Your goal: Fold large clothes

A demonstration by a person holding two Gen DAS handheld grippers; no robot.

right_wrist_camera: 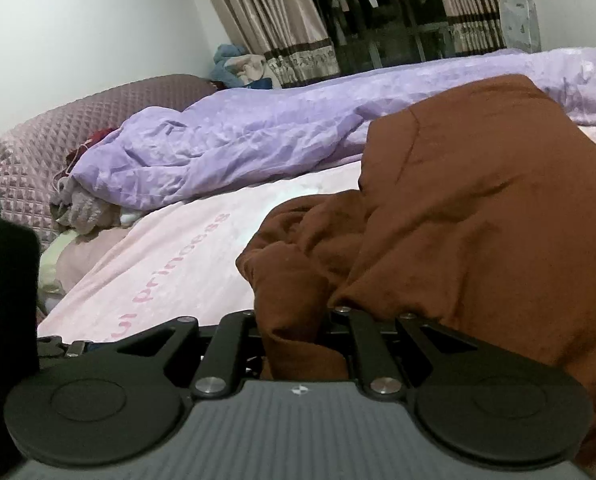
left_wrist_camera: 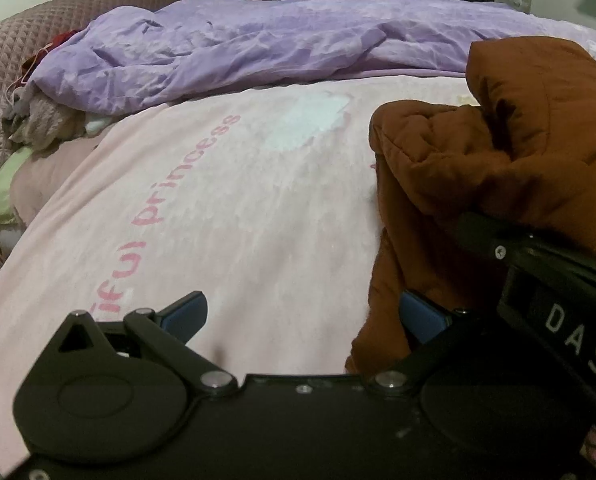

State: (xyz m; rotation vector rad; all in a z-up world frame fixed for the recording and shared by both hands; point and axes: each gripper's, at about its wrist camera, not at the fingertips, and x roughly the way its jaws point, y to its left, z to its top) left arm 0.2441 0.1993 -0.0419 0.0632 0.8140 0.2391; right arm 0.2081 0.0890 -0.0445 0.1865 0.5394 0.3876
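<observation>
One brown quilted garment (right_wrist_camera: 478, 208) hangs bunched, its long axis seemingly upright, pinched in the right gripper (right_wrist_camera: 298, 336); left gripper (left_wrist_camera: 302, 316) gapes, released.

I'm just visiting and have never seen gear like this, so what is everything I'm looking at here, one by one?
Brown padded garment: one, rust brown, bunched up on the pink sheet.
Pink sheet: one, pale pink with pink lettering, spread over the bed.
Purple quilt: one, lilac, crumpled along the far side of the bed.
Quilted headboard: one, mauve, at the left.
Curtains: beige with dark patterned bands, by the far window.
Clothes pile: blue and cream, in the far corner.
Left gripper: one, black with blue pads, jaws apart, one pad beside the garment.
Right gripper: one, black, clamped on a fold of the garment.
</observation>
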